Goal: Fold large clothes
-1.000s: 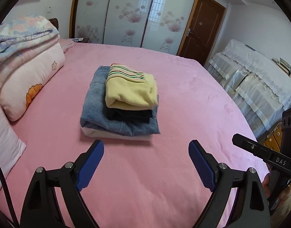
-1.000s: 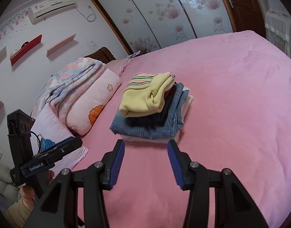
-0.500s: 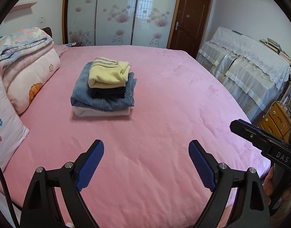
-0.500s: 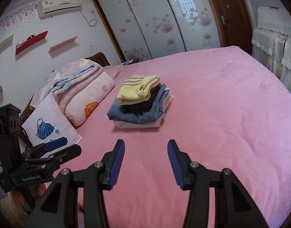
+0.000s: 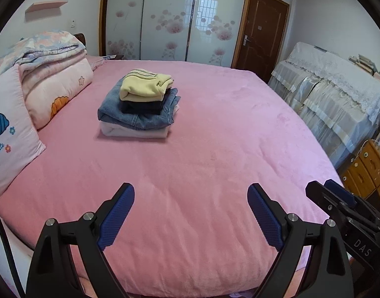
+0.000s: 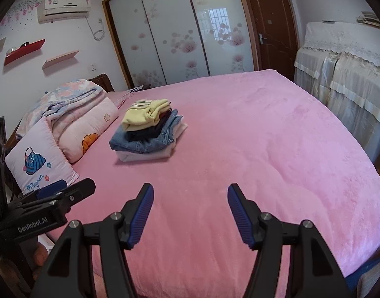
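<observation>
On pink bed [image 5: 214,149], toward pillows [image 5: 58,92]: stack of 4 folded clothes [image 5: 140,106], yellow top uppermost. Left gripper [image 5: 191,213] jaws spread wide, empty. Right gripper [image 6: 190,213] jaws just opened further, nothing between. Both well short of stack.

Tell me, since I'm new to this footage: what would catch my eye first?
A neat stack of folded clothes sits left of centre on the pink bed, a yellow top uppermost over folded jeans. In front, the left gripper and right gripper hang open and empty over bare bedspread.
</observation>
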